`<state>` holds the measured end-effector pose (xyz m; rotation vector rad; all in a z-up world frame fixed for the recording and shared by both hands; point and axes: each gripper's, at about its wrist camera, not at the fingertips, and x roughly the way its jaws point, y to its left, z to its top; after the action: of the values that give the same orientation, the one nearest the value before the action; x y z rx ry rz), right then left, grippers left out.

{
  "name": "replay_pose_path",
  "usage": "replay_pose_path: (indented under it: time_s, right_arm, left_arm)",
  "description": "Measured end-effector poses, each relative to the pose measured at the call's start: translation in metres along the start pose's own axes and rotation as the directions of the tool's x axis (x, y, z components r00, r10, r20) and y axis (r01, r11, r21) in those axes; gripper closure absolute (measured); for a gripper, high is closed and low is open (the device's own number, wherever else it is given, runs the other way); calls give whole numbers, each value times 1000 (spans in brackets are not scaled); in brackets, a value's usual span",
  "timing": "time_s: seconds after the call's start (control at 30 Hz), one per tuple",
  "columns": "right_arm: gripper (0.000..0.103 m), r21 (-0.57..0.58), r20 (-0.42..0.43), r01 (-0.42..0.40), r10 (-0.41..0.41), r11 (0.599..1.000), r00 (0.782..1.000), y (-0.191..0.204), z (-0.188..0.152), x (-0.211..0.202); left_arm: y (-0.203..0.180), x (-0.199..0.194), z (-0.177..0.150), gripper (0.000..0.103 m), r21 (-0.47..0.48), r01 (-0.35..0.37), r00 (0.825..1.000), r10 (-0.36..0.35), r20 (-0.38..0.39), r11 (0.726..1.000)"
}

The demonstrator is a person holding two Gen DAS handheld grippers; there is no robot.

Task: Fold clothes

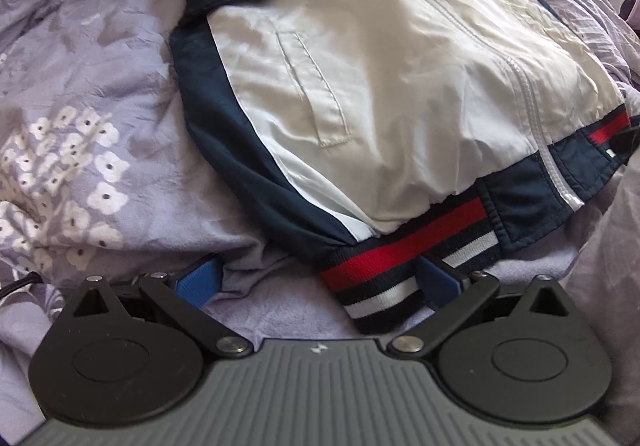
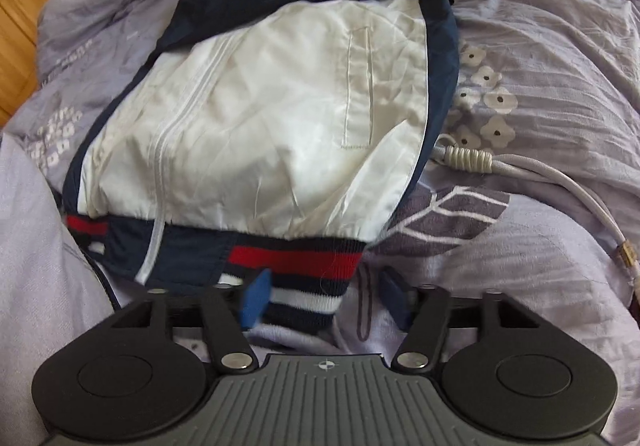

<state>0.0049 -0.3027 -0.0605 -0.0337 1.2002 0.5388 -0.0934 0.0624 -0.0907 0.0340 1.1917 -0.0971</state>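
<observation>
The jacket (image 1: pixel 384 94) lies on the bed (image 1: pixel 100 86). Both tongs, left (image 1: pixel 316 280) and right (image 2: pixel 324 296), are spread wide at the striped hem (image 1: pixel 408 258). The hem should be pinched at both corners and lifted evenly to the far end.

A rumpled lilac floral duvet (image 2: pixel 552 58) fills the scene. Daylight brightens it. Wooden cabinet (image 2: pixel 20 26) at ten o'clock.

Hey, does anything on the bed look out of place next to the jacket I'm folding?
Yes. A grey cable with a coiled wrap lies across the bedspread right beside the jacket, its end running toward the jacket's edge. It has nothing to do with the folding and could get caught under the fabric.
</observation>
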Motion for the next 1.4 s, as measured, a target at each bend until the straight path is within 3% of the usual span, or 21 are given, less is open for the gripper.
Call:
replay_pose_path:
  time_s: [0.07, 0.2, 0.37, 0.47, 0.57, 0.67, 0.77, 0.87, 0.97, 1.0, 1.03, 1.13, 1.2, 1.3, 1.4]
  right_arm:
    - [88, 12, 44, -17, 17, 1000, 999, 1, 7, -9]
    - [90, -4, 111, -36, 37, 999, 993, 5, 32, -20]
    - [91, 76, 182, -87, 72, 993, 981, 5, 84, -5]
    - [91, 102, 191, -75, 55, 992, 980, 11, 112, 13]
    - [92, 110, 188, -55, 34, 992, 982, 18, 130, 26]
    - [94, 111, 182, -26, 6, 994, 983, 22, 137, 33]
    - [94, 114, 166, -18, -1, 993, 986, 23, 136, 36]
    - [93, 97, 149, -18, 4, 995, 989, 20, 127, 30]
    - [84, 64, 100, -20, 13, 998, 995, 11, 110, 16]
    - [74, 54, 80, -16, 11, 998, 997, 6, 103, 12]
    - [64, 47, 62, -3, 1, 999, 998, 1, 95, 9]
    - [58, 54, 16, 22, -23, 998, 1000, -16, 67, 4]
    - [56, 90, -8, -8, 9, 996, 1000, -26, 49, 5]
    - [50, 115, 24, -55, 52, 992, 998, -28, 32, 2]
    - [47, 116, 42, -71, 67, 991, 997, -26, 24, -7]
  left_arm:
    - [2, -5, 8, 19, -1, -15, 999, 15, 33, 1000]
    - [17, -17, 35, 33, -57, -32, 995, 37, 88, 998]
    - [32, -26, 68, 32, -64, -71, 986, 80, 144, 995]
    - [31, -37, 75, 25, -51, -16, 986, 25, 165, 999]
    - [18, -43, 64, 18, 15, 38, 988, -40, 151, 999]
    - [-2, -40, 43, 17, 119, 27, 995, -38, 95, 993]
    - [-20, -36, 20, 17, 200, 40, 998, -48, 32, 979]
    - [-17, -36, 9, 17, 154, 84, 996, -85, -2, 984]
    - [-6, -30, 5, 8, 75, 103, 995, -102, -18, 992]
    - [-2, -26, 4, 7, 53, 97, 995, -96, -22, 994]
    - [0, -20, 4, 4, 33, 83, 996, -82, -28, 996]
    - [1, 0, 3, 0, 19, 10, 998, -8, -55, 1000]
    - [-4, 8, 3, 0, 38, -1, 999, 4, -54, 999]
    - [-11, 9, 7, 0, 80, -8, 999, 11, -38, 997]
    - [-1, -4, 7, 0, 49, 30, 1000, -30, 2, 998]
